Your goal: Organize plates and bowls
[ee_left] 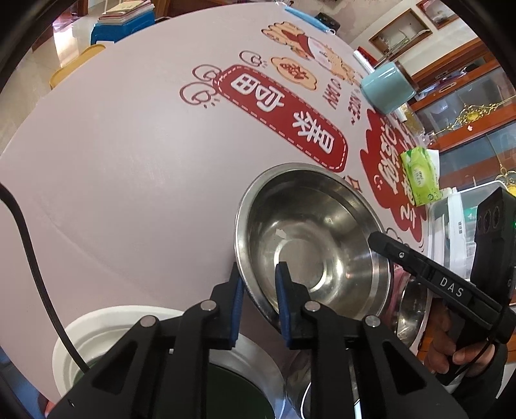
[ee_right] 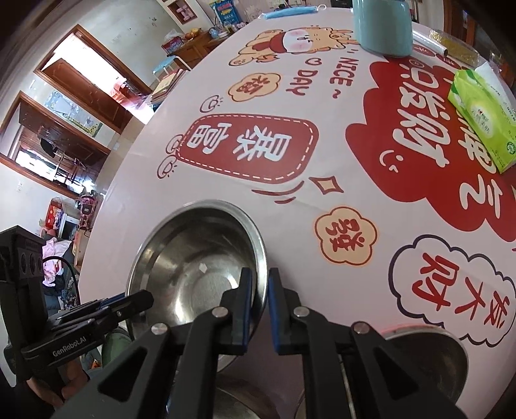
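An empty steel bowl [ee_left: 309, 245] [ee_right: 196, 264] hangs tilted over the near part of the printed tablecloth [ee_left: 129, 154]. My left gripper [ee_left: 259, 290] is shut on the bowl's near-left rim, one blue pad inside the wall and one outside. It also shows at the left of the right wrist view as the left gripper [ee_right: 145, 298], its tips at the rim. My right gripper [ee_right: 260, 285] is shut on the opposite rim, and the left wrist view shows the right gripper [ee_left: 375, 240] clamped there. A hand holds each handle.
Below the held bowl lie a white dish [ee_left: 96, 325] with a dark green inside and more steel bowls [ee_left: 412, 309] [ee_right: 429, 354]. A teal cup [ee_left: 385, 88] [ee_right: 382, 25], a green tissue box [ee_left: 421, 175] [ee_right: 483, 119] and a clear plastic container [ee_left: 451, 232] stand to the right.
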Demonstrator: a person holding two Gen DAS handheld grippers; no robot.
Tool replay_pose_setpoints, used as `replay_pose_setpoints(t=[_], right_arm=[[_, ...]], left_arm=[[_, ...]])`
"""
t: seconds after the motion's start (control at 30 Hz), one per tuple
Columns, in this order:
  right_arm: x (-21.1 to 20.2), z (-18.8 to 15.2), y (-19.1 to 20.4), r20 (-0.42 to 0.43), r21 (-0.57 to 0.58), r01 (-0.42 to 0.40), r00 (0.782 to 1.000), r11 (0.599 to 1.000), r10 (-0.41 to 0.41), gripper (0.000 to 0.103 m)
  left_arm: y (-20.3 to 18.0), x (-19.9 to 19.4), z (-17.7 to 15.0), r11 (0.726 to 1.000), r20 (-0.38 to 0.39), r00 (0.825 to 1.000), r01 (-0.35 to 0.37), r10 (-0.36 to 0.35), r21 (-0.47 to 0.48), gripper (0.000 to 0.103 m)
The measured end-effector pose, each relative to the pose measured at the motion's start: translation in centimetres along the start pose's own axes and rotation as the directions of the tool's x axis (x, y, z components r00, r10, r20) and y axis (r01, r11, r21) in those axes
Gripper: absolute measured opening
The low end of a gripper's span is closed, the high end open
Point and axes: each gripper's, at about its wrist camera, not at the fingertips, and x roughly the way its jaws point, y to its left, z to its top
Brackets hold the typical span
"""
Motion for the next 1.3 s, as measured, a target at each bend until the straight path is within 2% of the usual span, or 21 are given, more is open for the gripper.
replay_pose_setpoints(t=[0.3,0.6,1.0,1.3], right_arm=[[-2.2,-0.7,1.3,0.059,-0.01,0.011,0.998,1.0,-0.01,0.009],[-5.7,-2.6,2.8,0.156,-0.003,0.012,0.988,1.0,-0.011,0.009],[-8.9,-7.2,5.2,0.248,0.049,-0.011,0.969,0.999,-0.001,0.009],[-10.8,-11.8,7.5,0.309,0.101,-0.002,0.951,0.995,-0.03,0.01]], left_arm=[[0.2,-2.8,-0.5,0.998,0.074,0.996,0.054,-0.056,0.023,0.017],[0.1,-5.5,-1.5,0.994,0.11,0.989,0.091,-0.097,0.062,0.012],[0.8,-9.4,-3.9,0.984,0.118,0.986,0.103,-0.121,0.143,0.012],[1.7,-11.8,-6.2,0.969,0.093,0.985,0.123,-0.145,0.214,0.012]])
